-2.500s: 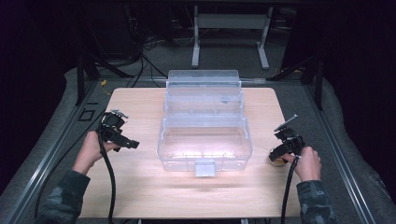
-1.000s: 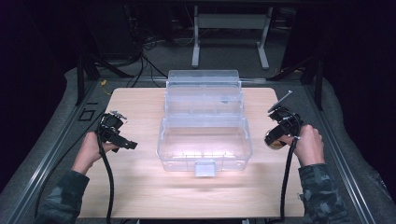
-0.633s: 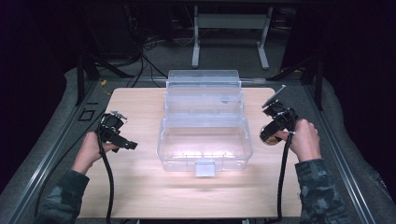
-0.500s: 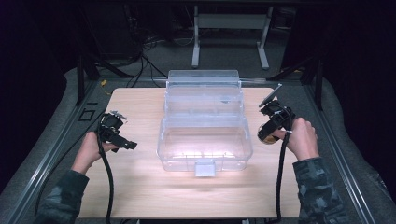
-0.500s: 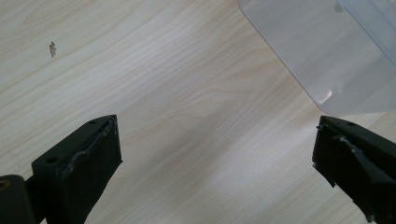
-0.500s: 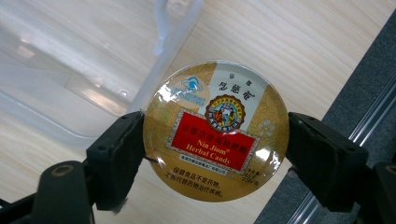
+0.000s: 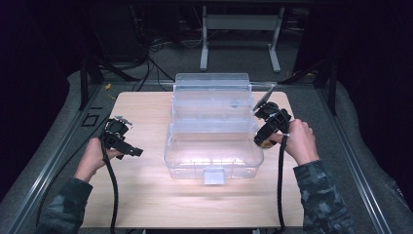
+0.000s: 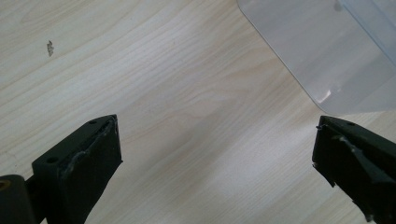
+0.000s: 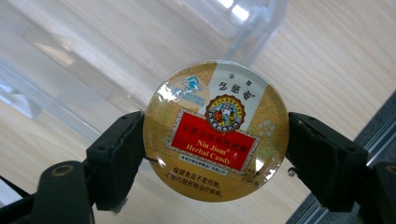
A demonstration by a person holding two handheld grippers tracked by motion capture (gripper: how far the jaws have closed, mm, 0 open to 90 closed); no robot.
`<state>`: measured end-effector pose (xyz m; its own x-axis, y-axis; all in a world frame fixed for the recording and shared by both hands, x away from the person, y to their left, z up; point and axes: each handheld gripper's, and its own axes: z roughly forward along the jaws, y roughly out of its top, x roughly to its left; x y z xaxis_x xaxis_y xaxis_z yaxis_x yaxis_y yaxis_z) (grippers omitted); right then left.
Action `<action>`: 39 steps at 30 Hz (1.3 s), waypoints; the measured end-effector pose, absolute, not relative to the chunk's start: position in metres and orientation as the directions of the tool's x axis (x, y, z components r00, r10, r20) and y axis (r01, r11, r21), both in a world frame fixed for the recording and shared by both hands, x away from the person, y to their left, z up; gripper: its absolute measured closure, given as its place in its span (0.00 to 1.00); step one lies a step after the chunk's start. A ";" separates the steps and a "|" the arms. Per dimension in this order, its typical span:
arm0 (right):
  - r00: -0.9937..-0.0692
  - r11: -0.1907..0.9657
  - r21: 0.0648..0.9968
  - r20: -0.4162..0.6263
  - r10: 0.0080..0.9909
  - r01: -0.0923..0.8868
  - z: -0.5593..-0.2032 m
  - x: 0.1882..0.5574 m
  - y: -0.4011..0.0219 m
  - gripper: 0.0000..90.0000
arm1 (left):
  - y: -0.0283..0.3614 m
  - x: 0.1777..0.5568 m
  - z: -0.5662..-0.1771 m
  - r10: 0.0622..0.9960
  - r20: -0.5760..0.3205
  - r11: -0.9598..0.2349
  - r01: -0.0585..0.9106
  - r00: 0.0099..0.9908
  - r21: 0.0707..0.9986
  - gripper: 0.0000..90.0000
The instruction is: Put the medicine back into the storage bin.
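Observation:
A clear plastic tiered box [image 7: 214, 131] stands open in the middle of the wooden table [image 7: 146, 195]. My right gripper [image 7: 264, 139] is at the box's right wall, shut on a round gold candy tin [image 9: 215, 129] with a red label; the tin [image 7: 263, 143] hangs just above the box's right edge. The clear box [image 9: 116, 51] lies behind the tin in the right gripper view. My left gripper [image 7: 127, 147] hovers over bare table left of the box, jaws wide apart with nothing between them. A corner of the box [image 8: 327, 51] shows in the left gripper view.
Grey floor mat and a metal rail [image 7: 48, 161] border the table on both sides. A white stand [image 7: 238, 29] and cables sit behind the table. Bare wood [image 7: 160, 204] spreads in front of the box.
My right hand has carried the tin from the table's right side leftward and slightly up to the box's right wall. The left hand has stayed still.

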<state>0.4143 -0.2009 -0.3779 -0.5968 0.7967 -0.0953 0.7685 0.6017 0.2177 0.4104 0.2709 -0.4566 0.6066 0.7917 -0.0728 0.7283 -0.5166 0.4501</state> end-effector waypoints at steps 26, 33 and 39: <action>-0.689 0.685 0.131 -0.014 0.725 0.717 -0.427 0.415 -0.158 0.24 | 0.271 0.410 -0.462 0.785 -0.087 -0.519 0.729 0.613 0.446 0.02; -0.697 0.693 0.124 -0.014 0.717 0.710 -0.435 0.413 -0.159 0.24 | 0.270 0.411 -0.462 0.783 -0.086 -0.523 0.728 0.616 0.444 0.02; -0.701 0.698 0.119 -0.012 0.713 0.707 -0.437 0.411 -0.158 0.24 | 0.269 0.411 -0.463 0.782 -0.088 -0.525 0.727 0.617 0.442 0.02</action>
